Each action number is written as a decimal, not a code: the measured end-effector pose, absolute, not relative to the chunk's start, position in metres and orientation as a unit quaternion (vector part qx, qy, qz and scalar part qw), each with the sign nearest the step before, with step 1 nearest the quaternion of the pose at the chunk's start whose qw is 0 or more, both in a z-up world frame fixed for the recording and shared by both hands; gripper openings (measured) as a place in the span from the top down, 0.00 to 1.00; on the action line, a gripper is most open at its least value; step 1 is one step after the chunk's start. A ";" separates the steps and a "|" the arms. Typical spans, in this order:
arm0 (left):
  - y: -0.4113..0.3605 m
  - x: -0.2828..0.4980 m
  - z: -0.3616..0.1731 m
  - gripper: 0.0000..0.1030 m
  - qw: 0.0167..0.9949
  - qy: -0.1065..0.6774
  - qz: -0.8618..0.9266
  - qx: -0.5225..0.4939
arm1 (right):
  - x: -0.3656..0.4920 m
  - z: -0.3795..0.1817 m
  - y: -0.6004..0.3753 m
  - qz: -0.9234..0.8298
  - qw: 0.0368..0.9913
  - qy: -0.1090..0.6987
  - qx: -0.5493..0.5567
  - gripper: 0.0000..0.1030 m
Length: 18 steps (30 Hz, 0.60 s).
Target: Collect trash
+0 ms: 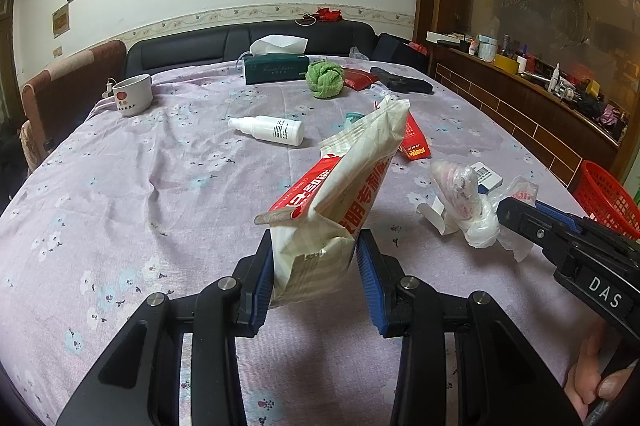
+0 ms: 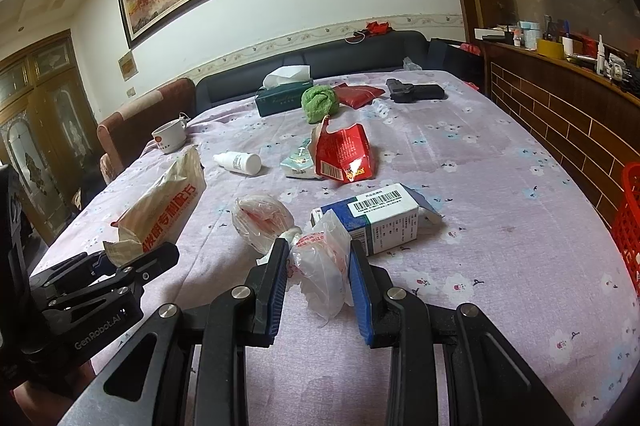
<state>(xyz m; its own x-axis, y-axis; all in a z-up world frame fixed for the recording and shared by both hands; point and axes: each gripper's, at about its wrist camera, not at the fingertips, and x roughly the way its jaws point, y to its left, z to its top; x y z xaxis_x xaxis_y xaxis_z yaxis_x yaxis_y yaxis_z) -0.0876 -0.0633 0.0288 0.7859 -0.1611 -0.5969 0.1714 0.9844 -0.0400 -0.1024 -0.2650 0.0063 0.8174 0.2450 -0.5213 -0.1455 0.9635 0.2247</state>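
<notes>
Floral cloth covered the wide table (image 1: 132,162), with a red basket (image 1: 608,198) beyond its edge, outside the right fingers. Between the left gripper (image 1: 316,274) fingers a cream-and-red paper packet (image 1: 344,194) was clamped at its lower end and rose tilted ahead of the tips, while the right gripper (image 2: 320,266) fingers pressed both sides of a crumpled clear plastic bag (image 2: 320,262), with a blue-and-white box (image 2: 376,218) just beyond its tips. Held only by thin film, the bag seemed likely to slip or tear, and the packet to sag and drop.
</notes>
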 end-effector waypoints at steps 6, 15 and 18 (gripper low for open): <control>-0.063 -0.085 0.028 0.63 0.943 0.320 -0.086 0.010 | -0.105 0.008 -0.264 0.104 0.950 0.281 0.088 0.69; -0.062 -0.084 0.027 0.63 0.942 0.323 -0.085 0.007 | -0.108 0.009 -0.265 0.098 0.951 0.280 0.090 0.69; -0.061 -0.083 0.026 0.63 0.943 0.323 -0.079 0.006 | -0.108 0.010 -0.265 0.093 0.952 0.279 0.086 0.69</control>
<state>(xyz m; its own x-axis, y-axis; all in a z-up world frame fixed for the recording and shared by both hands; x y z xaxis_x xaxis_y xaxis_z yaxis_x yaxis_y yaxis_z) -0.0832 -0.0611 0.0264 0.7781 -0.1463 -0.6109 0.1535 0.9873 -0.0409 -0.1085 -0.2649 0.0099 0.8272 0.2247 -0.5151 -0.1282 0.9679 0.2163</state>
